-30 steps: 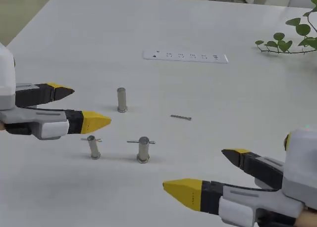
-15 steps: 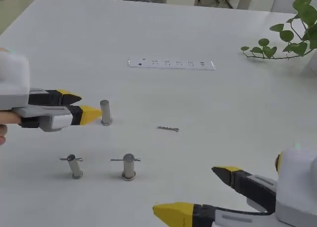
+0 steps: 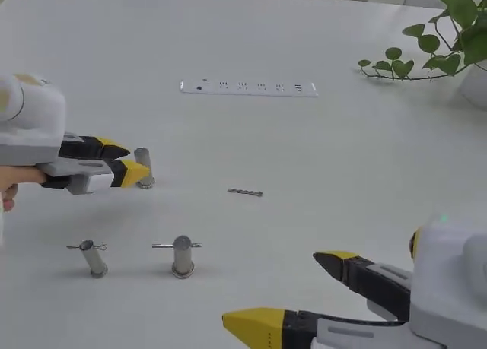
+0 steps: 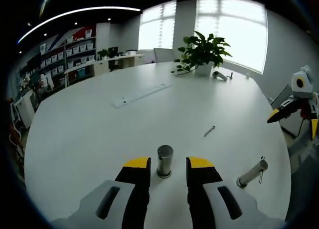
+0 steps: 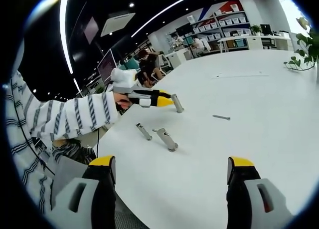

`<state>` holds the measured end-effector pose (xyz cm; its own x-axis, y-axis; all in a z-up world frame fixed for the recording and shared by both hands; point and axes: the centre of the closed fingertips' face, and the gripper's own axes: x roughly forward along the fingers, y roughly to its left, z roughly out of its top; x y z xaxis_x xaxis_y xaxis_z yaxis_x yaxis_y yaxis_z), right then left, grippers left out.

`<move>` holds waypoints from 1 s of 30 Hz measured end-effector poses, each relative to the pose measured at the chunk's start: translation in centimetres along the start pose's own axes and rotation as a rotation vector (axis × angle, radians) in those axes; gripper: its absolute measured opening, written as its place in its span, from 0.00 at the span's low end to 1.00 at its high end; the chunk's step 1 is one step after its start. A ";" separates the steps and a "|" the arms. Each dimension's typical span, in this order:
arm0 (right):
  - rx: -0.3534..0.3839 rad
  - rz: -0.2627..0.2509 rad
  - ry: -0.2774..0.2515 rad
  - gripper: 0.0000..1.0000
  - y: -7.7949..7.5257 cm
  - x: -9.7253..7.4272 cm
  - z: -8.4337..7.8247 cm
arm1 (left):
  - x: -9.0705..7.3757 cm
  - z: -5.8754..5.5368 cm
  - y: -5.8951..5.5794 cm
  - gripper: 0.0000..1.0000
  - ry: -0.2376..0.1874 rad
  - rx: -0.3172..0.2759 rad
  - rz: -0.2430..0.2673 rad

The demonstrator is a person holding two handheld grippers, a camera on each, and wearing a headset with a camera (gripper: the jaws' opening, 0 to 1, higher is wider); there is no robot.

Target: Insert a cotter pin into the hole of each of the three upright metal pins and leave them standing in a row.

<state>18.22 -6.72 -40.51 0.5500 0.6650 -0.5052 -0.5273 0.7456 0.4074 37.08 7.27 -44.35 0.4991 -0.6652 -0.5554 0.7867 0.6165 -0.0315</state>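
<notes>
Three upright metal pins stand on the white table. The bare pin (image 3: 143, 169) (image 4: 165, 160) stands between the tips of my left gripper (image 3: 125, 160) (image 4: 168, 164), which is open with a small gap on each side of it. Two nearer pins (image 3: 93, 256) (image 3: 181, 255) each carry a cotter pin through the top. A loose cotter pin (image 3: 245, 191) (image 4: 209, 131) (image 5: 221, 117) lies flat on the table to the right of the bare pin. My right gripper (image 3: 285, 288) (image 5: 172, 162) hovers wide open near the table's front edge, holding nothing.
A white power strip (image 3: 249, 87) lies across the far middle of the table. A leafy plant (image 3: 434, 37) trails over the far right corner. A person's striped sleeve (image 5: 70, 119) reaches behind the left gripper.
My left gripper has moved forward to the bare pin and narrowed, so its tips now straddle it. The head camera has shifted; the right gripper stays low at the front.
</notes>
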 end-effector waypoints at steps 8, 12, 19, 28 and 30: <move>0.019 -0.010 0.011 0.91 -0.6 0.2 -0.4 | 1.7 -1.1 0.0 0.17 0.051 0.061 -0.015; 0.022 -0.008 0.008 0.90 -0.6 0.3 -0.3 | 2.1 -1.9 0.1 0.12 0.080 0.072 -0.008; 0.024 0.001 0.017 0.89 -0.6 0.7 -0.5 | 2.5 -1.7 0.5 0.11 0.067 0.049 -0.004; 0.036 0.011 0.002 0.89 -0.5 1.0 -0.1 | 2.6 -1.7 0.7 0.09 0.076 0.019 0.014; 0.036 0.013 0.002 0.88 -0.5 1.0 -0.1 | 2.6 -1.7 0.7 0.09 0.079 0.010 0.023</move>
<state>18.93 -6.42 -41.31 0.5421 0.6746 -0.5010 -0.5109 0.7380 0.4409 38.32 6.70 -47.24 0.4872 -0.6155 -0.6196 0.7792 0.6267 -0.0099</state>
